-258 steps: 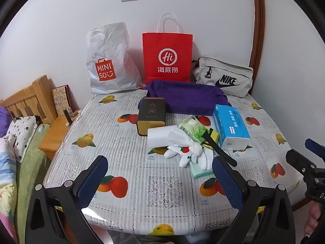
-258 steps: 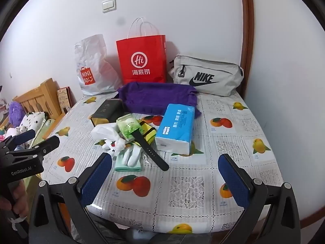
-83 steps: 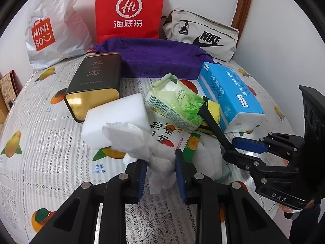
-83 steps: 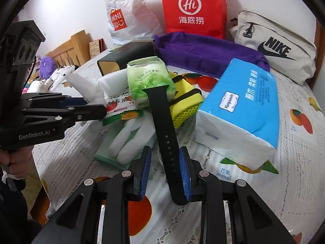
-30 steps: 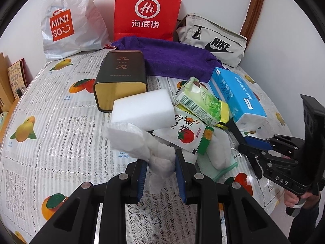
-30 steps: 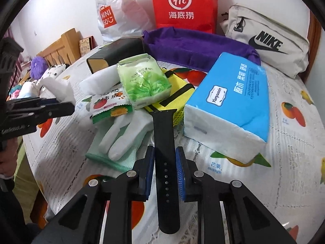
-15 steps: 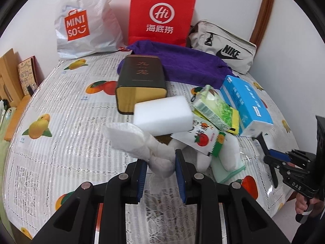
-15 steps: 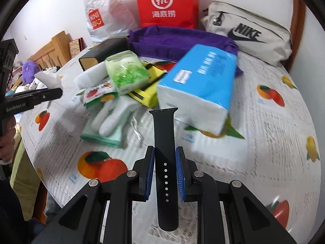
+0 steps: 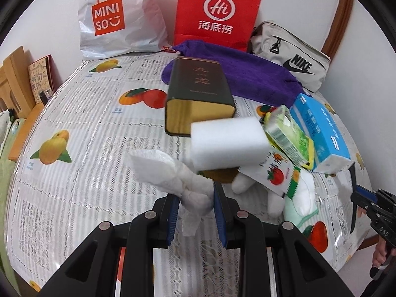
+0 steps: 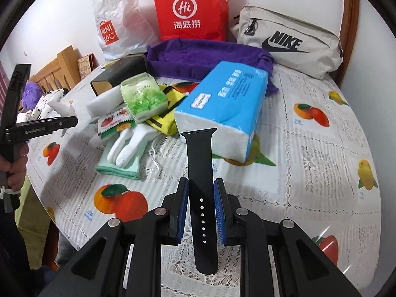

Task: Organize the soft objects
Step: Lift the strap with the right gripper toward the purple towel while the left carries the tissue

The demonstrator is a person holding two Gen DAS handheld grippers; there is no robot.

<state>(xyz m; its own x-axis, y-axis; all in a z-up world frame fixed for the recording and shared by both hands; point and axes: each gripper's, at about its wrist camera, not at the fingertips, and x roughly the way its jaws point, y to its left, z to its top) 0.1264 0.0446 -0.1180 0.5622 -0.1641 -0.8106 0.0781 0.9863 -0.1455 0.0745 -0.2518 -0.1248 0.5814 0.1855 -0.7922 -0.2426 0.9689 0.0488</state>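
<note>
My left gripper point(image 9: 195, 206) is shut on a crumpled white tissue point(image 9: 173, 170) and holds it above the table, left of the pile. My right gripper point(image 10: 201, 203) is shut on a black watch strap point(image 10: 201, 173) and holds it above the table's front. The pile holds a white sponge block point(image 9: 229, 143), a green tissue pack point(image 10: 143, 97), a tomato snack packet point(image 10: 111, 123), a yellow pouch point(image 10: 165, 120), a white glove point(image 10: 128, 143) on a mint cloth point(image 10: 116, 169), and a blue tissue box point(image 10: 222, 99).
A dark tin box point(image 9: 199, 94) lies behind the pile. A purple towel point(image 10: 208, 57), a MINISO bag point(image 9: 116, 19), a red paper bag point(image 9: 217, 12) and a grey Nike bag point(image 10: 289, 42) line the wall. A wooden bed frame point(image 10: 57, 71) stands left.
Both grippers have pulled back from the pile with their loads. The watch strap has come out from under the pile and off the table. The tissue has moved left and up.
</note>
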